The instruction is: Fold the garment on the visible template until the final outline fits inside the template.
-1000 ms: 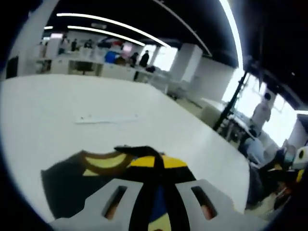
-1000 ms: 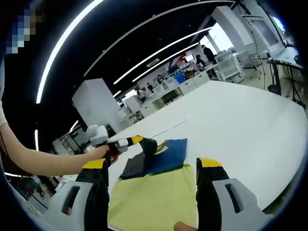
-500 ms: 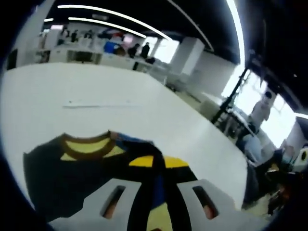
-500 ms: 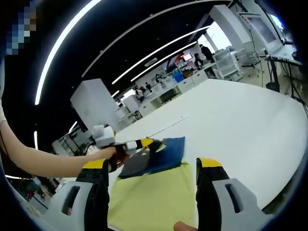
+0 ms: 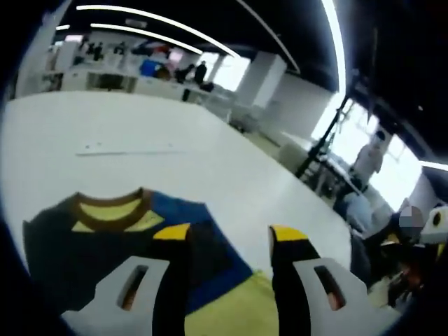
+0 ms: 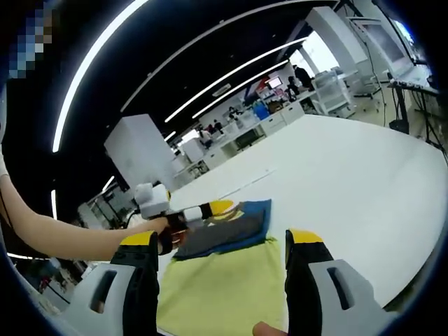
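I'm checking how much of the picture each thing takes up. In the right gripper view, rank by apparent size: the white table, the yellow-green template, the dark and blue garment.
1. White table, by far.
2. Yellow-green template, though it lies nearest the camera.
3. Dark and blue garment, farther off, so its true size is unsure.

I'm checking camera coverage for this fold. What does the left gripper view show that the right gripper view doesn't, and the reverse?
Left gripper view alone: the garment's brown collar with yellow beneath it, and the left tongs standing open over the cloth.

Right gripper view alone: the left tongs seen from the side with the hand holding them, and the open right tongs.

Both: the dark and blue garment, the yellow-green template and the white table.
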The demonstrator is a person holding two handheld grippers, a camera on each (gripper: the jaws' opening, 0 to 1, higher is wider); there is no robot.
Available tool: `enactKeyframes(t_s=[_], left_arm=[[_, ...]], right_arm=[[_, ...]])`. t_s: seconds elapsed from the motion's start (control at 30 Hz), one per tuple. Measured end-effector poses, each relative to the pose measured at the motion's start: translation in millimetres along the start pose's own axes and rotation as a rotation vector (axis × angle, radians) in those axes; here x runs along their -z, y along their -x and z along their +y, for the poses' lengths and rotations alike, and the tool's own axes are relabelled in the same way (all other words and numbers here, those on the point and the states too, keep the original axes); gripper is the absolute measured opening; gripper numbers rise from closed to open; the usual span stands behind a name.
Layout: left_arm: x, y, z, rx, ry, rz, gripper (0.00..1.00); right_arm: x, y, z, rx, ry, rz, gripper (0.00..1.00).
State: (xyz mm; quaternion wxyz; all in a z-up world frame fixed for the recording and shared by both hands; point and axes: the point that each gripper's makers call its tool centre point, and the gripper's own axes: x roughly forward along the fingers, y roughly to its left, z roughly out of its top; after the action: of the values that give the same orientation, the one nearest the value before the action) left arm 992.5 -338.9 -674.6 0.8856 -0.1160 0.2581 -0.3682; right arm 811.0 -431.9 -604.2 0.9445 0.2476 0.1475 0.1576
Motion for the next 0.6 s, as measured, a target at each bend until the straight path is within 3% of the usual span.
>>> enactKeyframes(t_s=[0.4,0.6], left_arm=[[-0.2,18.5,1.3,0.002,-0.011,-0.012,0.55],[-3.2,30.6,-5.1,0.017,-0.041,-0.049,0.66]], right_arm=[[1.5,-3.8,9.5,-0.024,0.003,-0.001,0.74],[2.7,-5.2,10.8,-0.032,0.006,0.002,0.74]])
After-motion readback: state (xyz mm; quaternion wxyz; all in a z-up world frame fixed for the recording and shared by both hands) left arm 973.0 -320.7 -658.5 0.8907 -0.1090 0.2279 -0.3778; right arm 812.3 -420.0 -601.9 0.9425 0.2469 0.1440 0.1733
